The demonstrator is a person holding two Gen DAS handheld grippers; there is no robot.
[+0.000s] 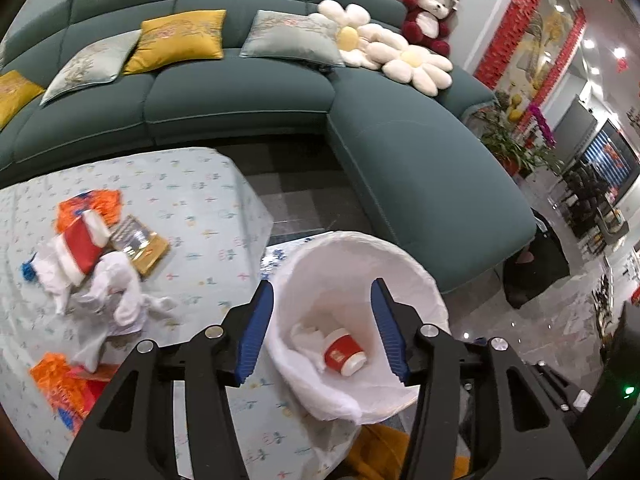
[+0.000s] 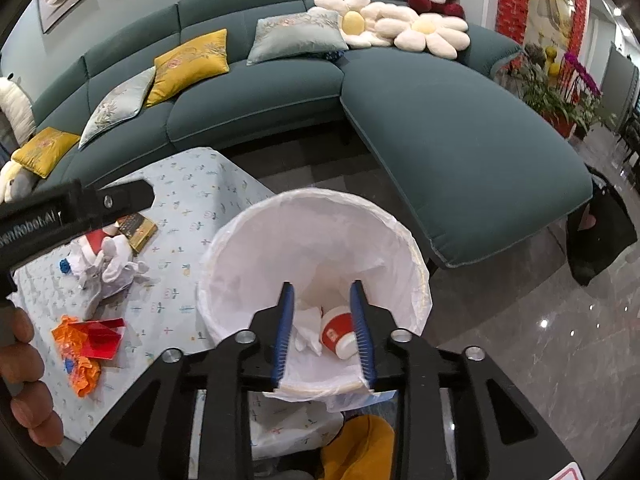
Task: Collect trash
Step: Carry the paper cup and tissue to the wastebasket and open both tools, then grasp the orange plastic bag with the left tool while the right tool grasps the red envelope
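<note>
I have both tongs over the bin (image 2: 316, 240), which stands on the floor just off the bench (image 1: 192, 200) corner, its white liner folded over the rim. My left tongs (image 1: 322, 328) stand wide open and hold nothing, their blue pads framing the bin's mouth. My right tongs (image 2: 322, 332) are also parted, a narrower gap, empty, poised above the near rim. Down in the liner lies a red paper cup (image 2: 338, 334) on its side, white base toward me, with a crumpled white tissue (image 2: 306, 328) just beside it. Beyond the bin a strip of dark tiled floor (image 1: 296, 196) runs between the bench and the green sofa (image 1: 420, 184); to the right the glossy floor opens out. The rest of the trash sits on the bench to the left, well clear of its edge: a heap of white tissue (image 1: 116, 292) touching a red-and-white wrapper (image 1: 82, 248), a brown box (image 1: 142, 246) against that heap, and orange wrappers (image 2: 78, 350) with a red sheet (image 2: 102, 338) nearer me.
</note>
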